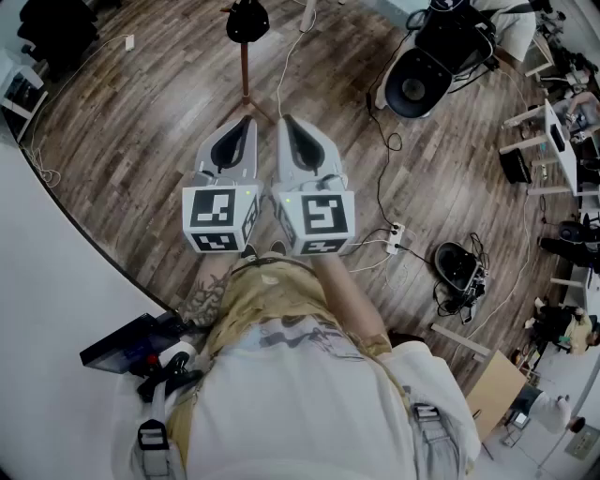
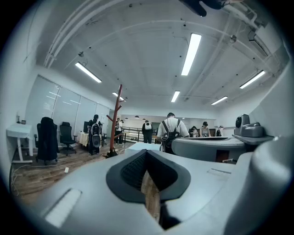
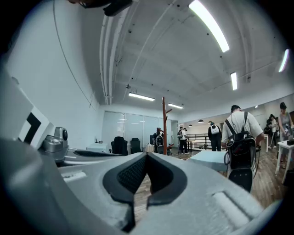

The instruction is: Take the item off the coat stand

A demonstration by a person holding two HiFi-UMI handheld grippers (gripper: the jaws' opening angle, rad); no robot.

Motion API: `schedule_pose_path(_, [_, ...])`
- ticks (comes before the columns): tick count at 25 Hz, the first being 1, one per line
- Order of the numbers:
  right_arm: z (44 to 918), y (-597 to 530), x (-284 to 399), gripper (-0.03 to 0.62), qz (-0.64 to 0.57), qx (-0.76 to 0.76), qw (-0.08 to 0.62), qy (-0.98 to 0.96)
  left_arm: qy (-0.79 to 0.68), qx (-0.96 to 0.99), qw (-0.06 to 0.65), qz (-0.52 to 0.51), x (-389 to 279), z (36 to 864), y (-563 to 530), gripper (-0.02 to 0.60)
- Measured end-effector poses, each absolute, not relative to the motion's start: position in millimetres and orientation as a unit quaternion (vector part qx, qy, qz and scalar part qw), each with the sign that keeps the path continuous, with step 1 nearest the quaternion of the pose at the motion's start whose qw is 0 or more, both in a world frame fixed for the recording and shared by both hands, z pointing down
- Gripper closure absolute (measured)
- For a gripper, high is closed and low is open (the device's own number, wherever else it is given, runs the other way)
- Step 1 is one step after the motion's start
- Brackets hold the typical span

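Observation:
Straight ahead of both grippers, the head view shows the coat stand's red-brown pole (image 1: pixel 246 70) with a black item (image 1: pixel 247 19) at its far end. The stand (image 2: pixel 118 120) is left of centre in the left gripper view, and the same stand (image 3: pixel 164 125) is just right of centre in the right gripper view. Its pegs look bare from there. My left gripper (image 1: pixel 246 122) and right gripper (image 1: pixel 286 120) are held side by side, pointing at the stand and well short of it. Both the left gripper (image 2: pixel 147 152) and the right gripper (image 3: pixel 147 155) are shut with nothing between their jaws.
Several people with backpacks (image 2: pixel 170 131) stand beyond the stand, near office chairs (image 2: pixel 47 137). On the wooden floor lie a white cable, a power strip (image 1: pixel 395 230) and a black round device (image 1: pixel 418 84). A white curved surface (image 1: pixel 56 281) is at my left and a cardboard box (image 1: pixel 497 389) at lower right.

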State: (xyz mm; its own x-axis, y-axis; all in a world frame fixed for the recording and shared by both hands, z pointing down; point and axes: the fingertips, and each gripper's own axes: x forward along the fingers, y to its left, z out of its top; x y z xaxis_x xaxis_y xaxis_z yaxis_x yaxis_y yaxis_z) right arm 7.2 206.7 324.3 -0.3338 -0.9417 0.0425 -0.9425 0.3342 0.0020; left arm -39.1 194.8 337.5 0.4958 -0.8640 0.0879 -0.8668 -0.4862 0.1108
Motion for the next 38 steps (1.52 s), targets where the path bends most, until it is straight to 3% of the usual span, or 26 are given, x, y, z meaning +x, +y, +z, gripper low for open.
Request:
schedule_pose_path(10, [338,214,-18,0.595,0.022,0.579,0.020,-0.815,-0.510,0.857,0.074,0.011,-73,350,203,0.581])
schedule_pose_path(21, [361,204,2,0.594,0.053,0.619,0.036,-0.782,-0.558,0.822,0.113,0.013,-140,377,202,0.581])
schedule_pose_path(33, [376,115,3,0.595,0.052,0.591,0.019,-0.805,-0.568,0.817,0.101,0.017,-122,391,116,0.581])
schedule_pose_path(38, [361,57,12,0.594,0.049,0.562,0.009,-0.826,-0.565,0.821,0.083,0.017,-78,369,56,0.581])
